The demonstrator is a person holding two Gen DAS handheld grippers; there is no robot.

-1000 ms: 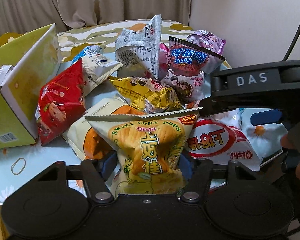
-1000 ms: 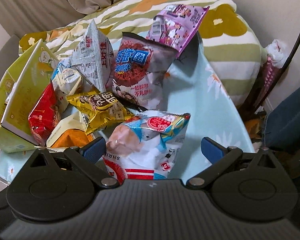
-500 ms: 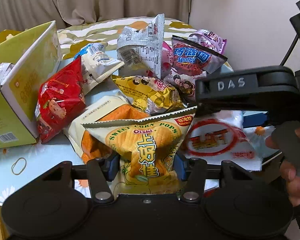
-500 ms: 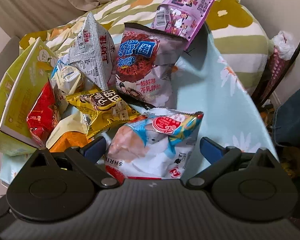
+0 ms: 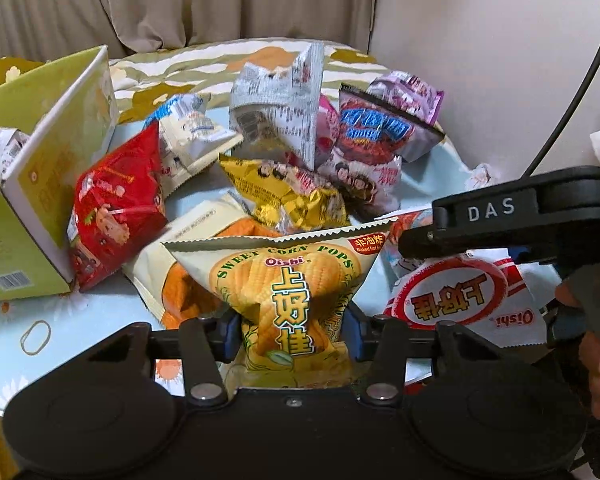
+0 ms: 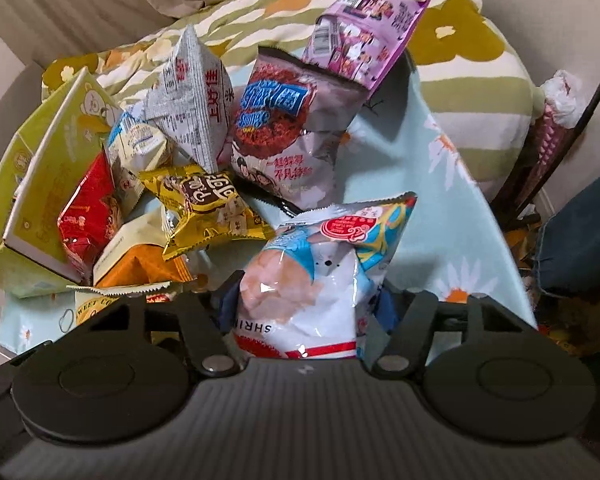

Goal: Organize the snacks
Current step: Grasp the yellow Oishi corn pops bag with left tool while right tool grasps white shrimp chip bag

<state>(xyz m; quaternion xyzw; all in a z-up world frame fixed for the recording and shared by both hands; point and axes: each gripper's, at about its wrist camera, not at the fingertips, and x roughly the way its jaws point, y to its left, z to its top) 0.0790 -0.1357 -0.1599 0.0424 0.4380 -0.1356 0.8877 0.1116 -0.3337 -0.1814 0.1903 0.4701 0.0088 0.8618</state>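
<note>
Green box (image 5: pixel 40 184) cut off at left edge; contents unclear

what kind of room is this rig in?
Likely a home, a bedroom or living room. Curtains hang behind a floral cushion or bedding, and snack bags crowd a small table under a daisy-print cloth. Nothing looks like a lab.

Yellow corn-pops bag (image 5: pixel 288 280), red snack bag (image 5: pixel 116 208), gold packet (image 6: pixel 208 208) — pale-blue daisy-print tablecloth (image 6: pixel 452 232), lime-green box (image 5: pixel 24 216)
</note>
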